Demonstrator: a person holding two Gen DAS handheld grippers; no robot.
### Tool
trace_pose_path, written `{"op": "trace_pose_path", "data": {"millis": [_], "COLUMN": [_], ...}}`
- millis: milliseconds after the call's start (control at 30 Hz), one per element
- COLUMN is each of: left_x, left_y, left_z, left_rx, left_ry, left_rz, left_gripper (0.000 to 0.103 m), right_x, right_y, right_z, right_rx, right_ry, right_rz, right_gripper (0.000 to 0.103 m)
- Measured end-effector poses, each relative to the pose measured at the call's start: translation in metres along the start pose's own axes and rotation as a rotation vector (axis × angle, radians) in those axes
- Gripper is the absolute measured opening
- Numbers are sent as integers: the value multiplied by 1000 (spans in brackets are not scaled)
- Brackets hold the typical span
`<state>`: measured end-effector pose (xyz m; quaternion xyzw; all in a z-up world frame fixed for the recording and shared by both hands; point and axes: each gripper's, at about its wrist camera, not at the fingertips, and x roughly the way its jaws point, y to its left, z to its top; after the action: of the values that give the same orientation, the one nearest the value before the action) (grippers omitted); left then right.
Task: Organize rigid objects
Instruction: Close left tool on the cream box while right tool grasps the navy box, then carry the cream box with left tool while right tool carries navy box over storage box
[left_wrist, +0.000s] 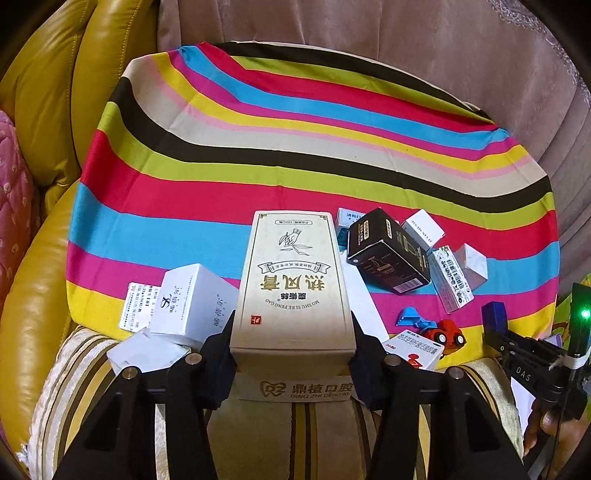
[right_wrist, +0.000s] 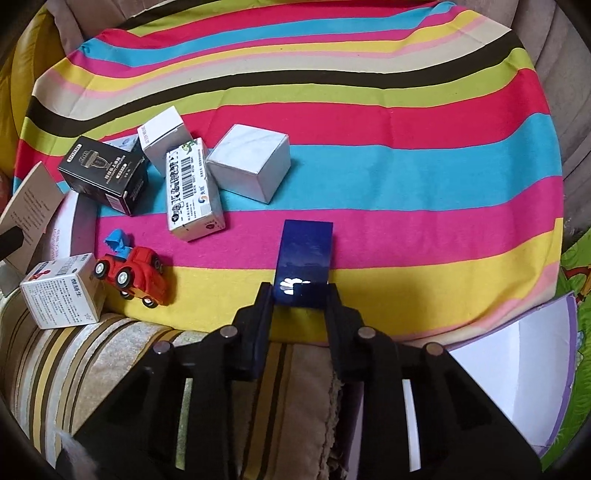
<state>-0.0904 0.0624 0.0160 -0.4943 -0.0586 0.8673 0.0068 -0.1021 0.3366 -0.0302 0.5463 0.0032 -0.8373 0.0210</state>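
My left gripper (left_wrist: 292, 334) is shut on a tall beige box (left_wrist: 293, 280) with gold Chinese print, held above the striped cloth (left_wrist: 258, 147). My right gripper (right_wrist: 300, 295) is shut on a dark blue box (right_wrist: 304, 258) over the cloth's yellow stripe; it also shows in the left wrist view (left_wrist: 495, 314). On the cloth lie a black box (right_wrist: 105, 175), a barcode box (right_wrist: 192, 190), a silver cube (right_wrist: 251, 168), a white box (right_wrist: 164, 138) and a red toy truck (right_wrist: 133, 275).
White boxes (left_wrist: 192, 301) lie at the left of the beige box. A white medicine box (right_wrist: 61, 291) sits near a striped cushion (right_wrist: 92, 362). A yellow leather sofa (left_wrist: 44, 147) bounds the left. An open white carton (right_wrist: 517, 354) lies at right.
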Motion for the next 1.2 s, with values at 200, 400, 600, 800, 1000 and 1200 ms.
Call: {"op": "trace_pose_path", "data": {"millis": [200,400,600,800,1000,1200], "left_x": [-14,-30,-51,-69,-77,-76], "left_y": [-1,-5,-19,-45,-81,-123], "left_z": [-1,-4,-8,-16,-30,-46], "left_rx": [-2,6,42,109,196,296], "left_ry": [-49,-100,-151,-177,-163,-113], "left_rz": [-9,-13,-34,-101,-188,-285], "left_gripper": [52,52,52,52,52,52], "right_x": [-17,-42,-62,-74,-94,-101], "right_y": [0,-2,-10,-24,-47,-74], "right_z": [-6,-20,-34,-43,-64,-88], "right_rx": [20,46,76,113,166,232], "right_ry": [-35,-80,-111,-138,-158,-156], "right_rz": [7,23,46,55,29,-4], "right_gripper": [32,32,32,32,32,32]}}
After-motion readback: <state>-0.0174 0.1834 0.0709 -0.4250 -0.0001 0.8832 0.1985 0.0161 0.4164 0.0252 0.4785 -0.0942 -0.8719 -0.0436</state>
